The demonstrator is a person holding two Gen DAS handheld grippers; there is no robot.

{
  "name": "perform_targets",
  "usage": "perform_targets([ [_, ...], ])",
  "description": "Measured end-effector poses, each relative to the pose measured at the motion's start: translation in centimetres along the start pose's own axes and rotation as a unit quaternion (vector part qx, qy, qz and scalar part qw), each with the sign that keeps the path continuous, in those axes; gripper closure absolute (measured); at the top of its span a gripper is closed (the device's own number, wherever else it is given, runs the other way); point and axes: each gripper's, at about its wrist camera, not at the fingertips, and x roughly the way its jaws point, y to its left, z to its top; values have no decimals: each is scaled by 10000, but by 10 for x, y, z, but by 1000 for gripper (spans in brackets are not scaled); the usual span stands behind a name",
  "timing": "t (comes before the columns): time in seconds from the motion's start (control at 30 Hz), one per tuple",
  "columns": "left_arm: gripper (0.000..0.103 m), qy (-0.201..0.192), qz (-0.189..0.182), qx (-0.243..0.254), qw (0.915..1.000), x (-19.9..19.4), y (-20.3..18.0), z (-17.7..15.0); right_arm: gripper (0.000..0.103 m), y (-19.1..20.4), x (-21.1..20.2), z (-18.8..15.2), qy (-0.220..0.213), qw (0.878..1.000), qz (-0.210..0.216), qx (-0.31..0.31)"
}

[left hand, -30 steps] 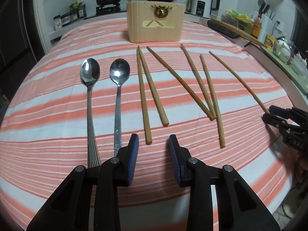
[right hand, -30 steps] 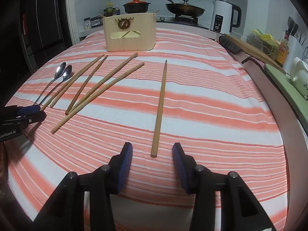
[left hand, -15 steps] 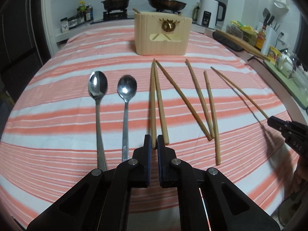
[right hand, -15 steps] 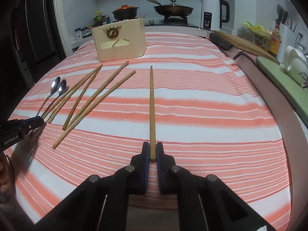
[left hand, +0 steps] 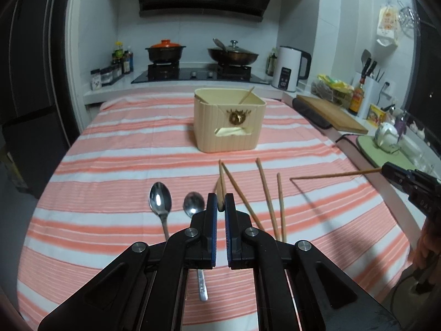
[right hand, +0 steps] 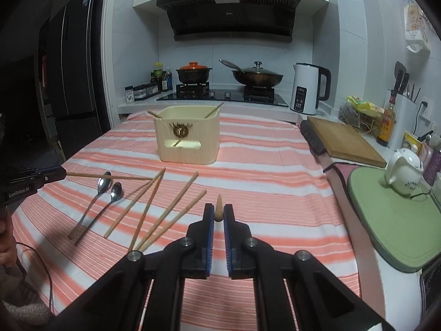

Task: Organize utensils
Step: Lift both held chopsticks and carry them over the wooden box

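Each set of tongs has one wooden chopstick pinched by its butt end, jaws closed down tight on it, stick lifted clear of the cloth. Left tongs (left hand: 219, 207) hold the left chopstick (left hand: 220, 186); right tongs (right hand: 218, 215) hold the right chopstick (right hand: 219, 207), seen end-on from its own camera, sticking out sideways in the left view. Handling, as a judgement: light, stiff, thin, smooth wood. An end grip gives a long lever, so the stick can pivot or slip between the pads if swung fast; a hold further along the shaft would be steadier, but the end grip suits dropping it tip-first. Four loose chopsticks (right hand: 154, 201) lie fanned on the cloth, near-centre, with two spoons (right hand: 106, 193) to their left; the spoons are heavier, slick metal, best taken on the handle. The beige holder (right hand: 187, 140) stands far-centre, already with chopsticks leaning in it, well apart from both sets of tongs. All of it sits on the table (right hand: 275, 171) under a striped cloth.
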Motion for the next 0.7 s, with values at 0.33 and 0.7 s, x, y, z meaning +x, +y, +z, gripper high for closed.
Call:
perform_targets([
  [0.33, 100, -399, -204, 1, 9990, -24, 1, 37, 96, -3, -23, 39, -411, 9984, 320, 214],
  [0.7, 100, -414, -405, 54, 9983, -35, -3, 51, 96, 1, -38, 69, -617, 9958, 638, 243],
])
